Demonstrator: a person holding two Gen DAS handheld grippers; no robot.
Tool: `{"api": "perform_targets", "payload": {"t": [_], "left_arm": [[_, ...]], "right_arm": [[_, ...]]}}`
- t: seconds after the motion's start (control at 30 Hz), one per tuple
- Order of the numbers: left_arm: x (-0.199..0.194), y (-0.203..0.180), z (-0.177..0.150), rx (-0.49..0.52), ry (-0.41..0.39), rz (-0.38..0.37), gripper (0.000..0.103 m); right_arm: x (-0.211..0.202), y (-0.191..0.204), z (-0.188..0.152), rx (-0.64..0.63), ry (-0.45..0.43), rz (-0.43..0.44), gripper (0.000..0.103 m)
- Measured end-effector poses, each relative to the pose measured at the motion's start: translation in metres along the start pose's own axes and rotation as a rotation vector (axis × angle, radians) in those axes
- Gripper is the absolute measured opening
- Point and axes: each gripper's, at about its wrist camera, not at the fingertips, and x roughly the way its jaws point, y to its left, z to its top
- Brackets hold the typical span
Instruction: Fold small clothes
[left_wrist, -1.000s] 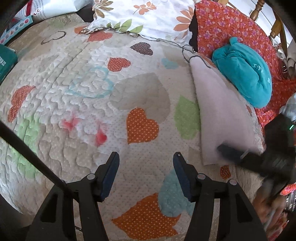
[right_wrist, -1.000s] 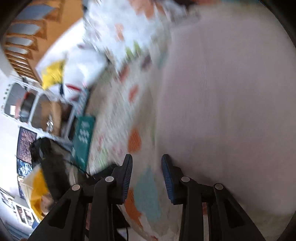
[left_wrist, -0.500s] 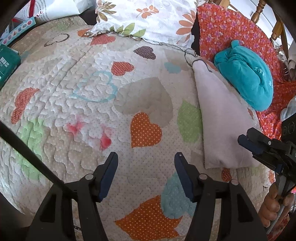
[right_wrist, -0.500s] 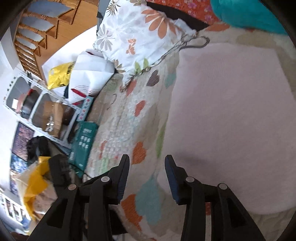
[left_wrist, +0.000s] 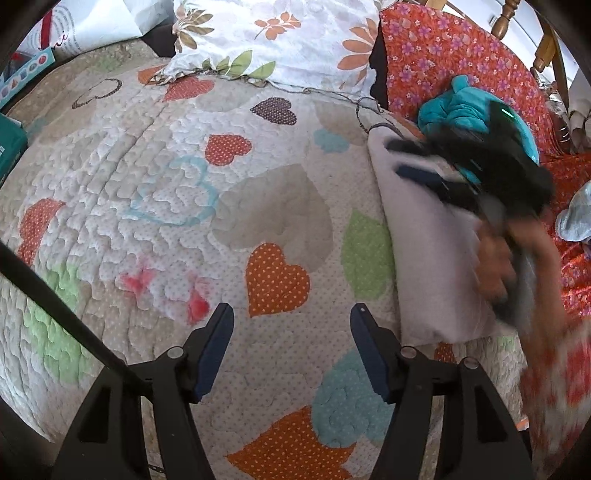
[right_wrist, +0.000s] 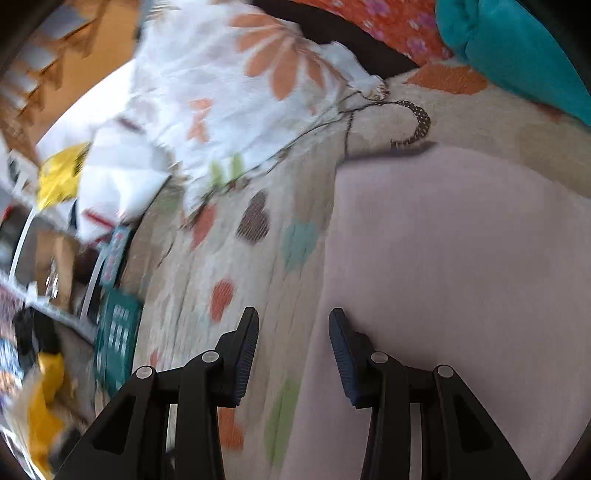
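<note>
Folded pale garment (left_wrist: 424, 258): we see it flat on the heart quilt (left_wrist: 184, 192), at its right edge
Right gripper (right_wrist: 293, 332): over the garment's left edge, jaws apart, nothing between them
Left gripper (left_wrist: 291, 328): over bare quilt left of the garment, jaws wide, empty
Teal bundle (left_wrist: 461, 110): just beyond the garment

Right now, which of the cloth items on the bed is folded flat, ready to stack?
The pale lilac garment, a smooth flat rectangle on the heart quilt. The teal garment behind it is bunched into a lump.
</note>
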Motion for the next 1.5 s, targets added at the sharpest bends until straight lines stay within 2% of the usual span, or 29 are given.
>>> {"api": "perform_targets", "payload": {"t": [0.2, 0.3, 0.4, 0.5, 0.67, 0.8, 0.87, 0.93, 1.0, 1.07, 1.1, 1.2, 1.23, 1.3, 1.5], "left_arm": [[0.005, 0.019, 0.008, -0.049, 0.001, 0.039, 0.065], [0.003, 0.026, 0.011, -0.081, -0.004, 0.027, 0.065], [-0.003, 0.025, 0.01, -0.078, -0.019, 0.026, 0.065], [-0.012, 0.021, 0.008, -0.065, -0.041, 0.024, 0.066], [-0.029, 0.01, -0.001, -0.037, -0.112, 0.044, 0.07], [-0.045, -0.009, -0.015, 0.035, -0.22, 0.154, 0.075], [-0.061, -0.02, -0.024, 0.055, -0.324, 0.219, 0.085], [-0.079, -0.029, -0.032, 0.06, -0.453, 0.262, 0.103], [-0.101, -0.039, -0.043, 0.096, -0.592, 0.301, 0.103], [-0.111, -0.049, -0.051, 0.147, -0.652, 0.331, 0.103], [-0.114, -0.053, -0.055, 0.169, -0.666, 0.316, 0.103], [-0.111, -0.057, -0.055, 0.173, -0.617, 0.237, 0.103], [-0.105, -0.057, -0.054, 0.17, -0.574, 0.192, 0.103], [-0.093, -0.059, -0.054, 0.182, -0.506, 0.162, 0.103], [-0.069, -0.065, -0.058, 0.222, -0.434, 0.237, 0.103]], "right_arm": [[0.047, -0.004, 0.069, 0.015, -0.017, -0.191, 0.042], [0.031, 0.003, 0.076, 0.029, -0.068, -0.166, 0.042], [-0.004, 0.015, 0.062, -0.021, -0.079, -0.159, 0.044], [-0.046, 0.023, 0.031, -0.068, -0.085, -0.177, 0.05], [-0.118, 0.022, -0.051, -0.167, -0.11, -0.273, 0.061], [-0.155, 0.006, -0.122, -0.203, -0.15, -0.381, 0.062], [-0.166, -0.002, -0.154, -0.2, -0.174, -0.419, 0.062], [-0.174, -0.008, -0.178, -0.196, -0.191, -0.425, 0.062], [-0.183, -0.009, -0.195, -0.2, -0.22, -0.437, 0.062], [-0.188, -0.006, -0.202, -0.209, -0.239, -0.434, 0.063], [-0.189, -0.003, -0.204, -0.224, -0.248, -0.439, 0.063], [-0.189, 0.001, -0.207, -0.254, -0.261, -0.474, 0.066], [-0.188, 0.001, -0.208, -0.25, -0.262, -0.474, 0.066], [-0.187, -0.002, -0.207, -0.228, -0.254, -0.474, 0.066], [-0.173, 0.001, -0.21, -0.254, -0.237, -0.552, 0.067]]}}
